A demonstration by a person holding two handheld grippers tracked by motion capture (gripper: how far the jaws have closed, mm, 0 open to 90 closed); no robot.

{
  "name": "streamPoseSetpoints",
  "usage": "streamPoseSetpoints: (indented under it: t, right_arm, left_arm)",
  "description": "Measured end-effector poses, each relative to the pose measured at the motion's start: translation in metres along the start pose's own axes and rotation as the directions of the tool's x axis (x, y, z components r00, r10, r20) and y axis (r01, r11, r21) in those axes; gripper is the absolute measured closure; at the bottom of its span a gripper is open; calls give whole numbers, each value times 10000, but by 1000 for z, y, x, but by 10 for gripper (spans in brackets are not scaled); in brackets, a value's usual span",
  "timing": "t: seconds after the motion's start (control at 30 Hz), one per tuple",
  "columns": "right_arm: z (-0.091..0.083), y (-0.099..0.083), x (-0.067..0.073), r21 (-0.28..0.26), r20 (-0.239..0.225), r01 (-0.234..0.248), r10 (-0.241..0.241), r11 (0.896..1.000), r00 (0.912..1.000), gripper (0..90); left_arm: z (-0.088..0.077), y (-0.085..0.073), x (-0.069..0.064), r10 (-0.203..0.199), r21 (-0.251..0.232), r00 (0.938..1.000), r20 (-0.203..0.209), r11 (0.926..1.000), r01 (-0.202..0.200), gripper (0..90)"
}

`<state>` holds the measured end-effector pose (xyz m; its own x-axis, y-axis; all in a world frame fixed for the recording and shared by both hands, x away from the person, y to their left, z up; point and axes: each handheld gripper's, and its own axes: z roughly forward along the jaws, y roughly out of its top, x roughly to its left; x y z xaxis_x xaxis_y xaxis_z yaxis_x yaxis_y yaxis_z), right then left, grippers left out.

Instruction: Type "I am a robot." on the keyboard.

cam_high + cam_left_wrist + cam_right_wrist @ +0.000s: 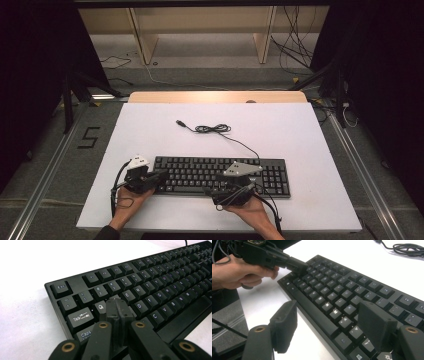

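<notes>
Left gripper view shows the left gripper (117,301), jaws together, pressing a key on the keyboard (160,287) beside Q, while the right gripper (327,322), jaws apart, hovers at five o'clock, likely pressing next.

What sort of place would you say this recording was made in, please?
Probably a lab recording station: a white table on a framed rig with floor rails, loose cables behind it, and a black keyboard laid out for handheld-gripper work.
</notes>
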<state>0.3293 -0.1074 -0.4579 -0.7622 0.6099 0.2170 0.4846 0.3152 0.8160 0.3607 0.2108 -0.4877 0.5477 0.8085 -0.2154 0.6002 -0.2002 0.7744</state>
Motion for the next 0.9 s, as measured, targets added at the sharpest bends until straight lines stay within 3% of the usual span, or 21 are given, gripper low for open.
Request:
streamPoseSetpoints:
  t: [0.53, 0.9]
  right_arm:
    - [-2, 0, 0, -133, 44, 23, -22, 9999, 10000, 315]
    - [-1, -1, -1, -103, 96, 48, -47, 9999, 9999, 316]
  left_arm:
    - [2, -1, 0, -92, 248, 9999, 72, 9997, 90, 890]
    - [-4, 1, 0, -210, -65, 9997, 152, 9998, 211, 861]
